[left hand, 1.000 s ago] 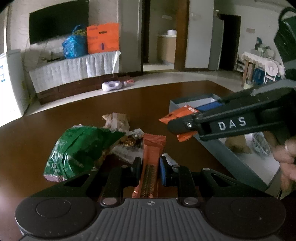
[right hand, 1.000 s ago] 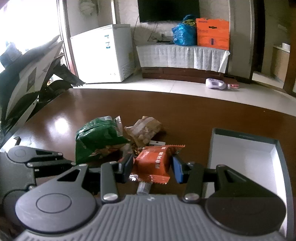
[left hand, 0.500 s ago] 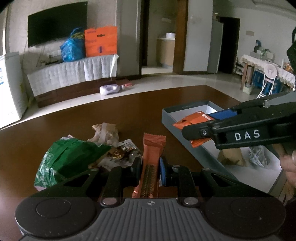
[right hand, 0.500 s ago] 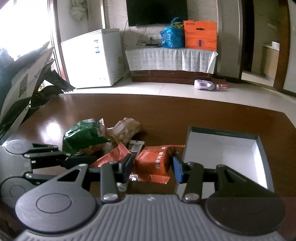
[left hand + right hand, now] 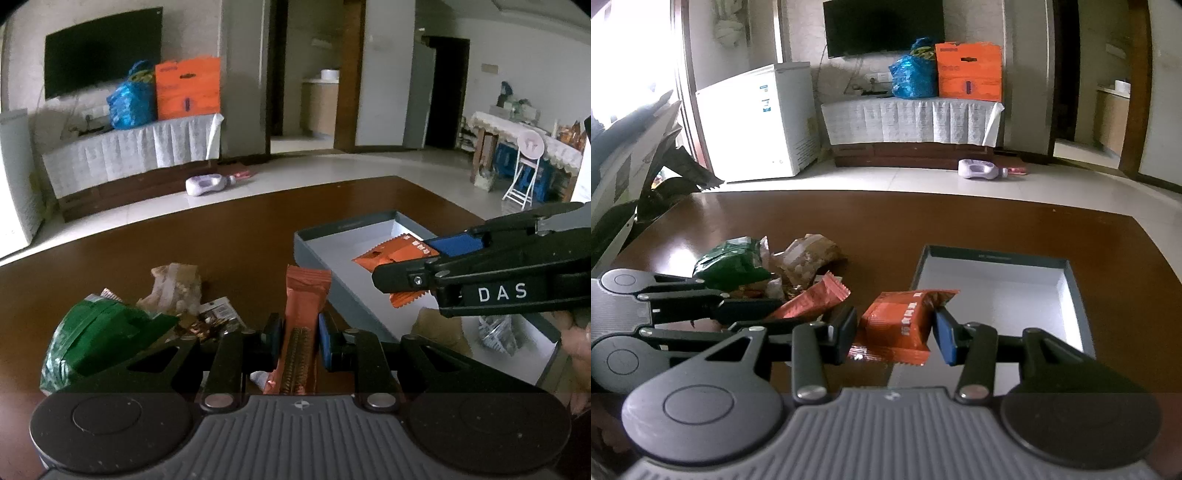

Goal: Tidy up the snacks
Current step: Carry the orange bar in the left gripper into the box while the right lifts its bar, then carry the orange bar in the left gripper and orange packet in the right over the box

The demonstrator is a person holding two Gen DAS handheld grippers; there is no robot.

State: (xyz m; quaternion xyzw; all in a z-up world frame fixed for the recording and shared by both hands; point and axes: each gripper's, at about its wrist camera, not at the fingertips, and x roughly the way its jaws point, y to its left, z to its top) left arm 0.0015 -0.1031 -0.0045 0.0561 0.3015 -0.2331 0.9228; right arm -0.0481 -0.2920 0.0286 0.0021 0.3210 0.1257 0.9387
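Note:
My left gripper (image 5: 301, 338) is shut on a long orange snack bar (image 5: 304, 306), held upright above the brown table. My right gripper (image 5: 895, 330) is shut on a flat orange snack packet (image 5: 901, 319). Seen from the left wrist, that packet (image 5: 397, 254) hangs over the open grey box (image 5: 332, 236) with the white inside. In the right wrist view the box (image 5: 993, 258) lies ahead to the right, and the left gripper with its orange bar (image 5: 812, 299) sits at the left. A green bag (image 5: 99, 332) and other snacks lie in a pile.
A clear bag of brown snacks (image 5: 177, 286) and small wrappers (image 5: 214, 319) lie beside the green bag (image 5: 729, 264). Two packets (image 5: 439, 328) rest in the box's near end. A person's hand (image 5: 576, 339) holds the right gripper. The table edge runs behind.
Both grippers have moved to the right with their orange snacks. The right gripper's packet went from beside the box to over its inside. The snack pile has slid left in both views.

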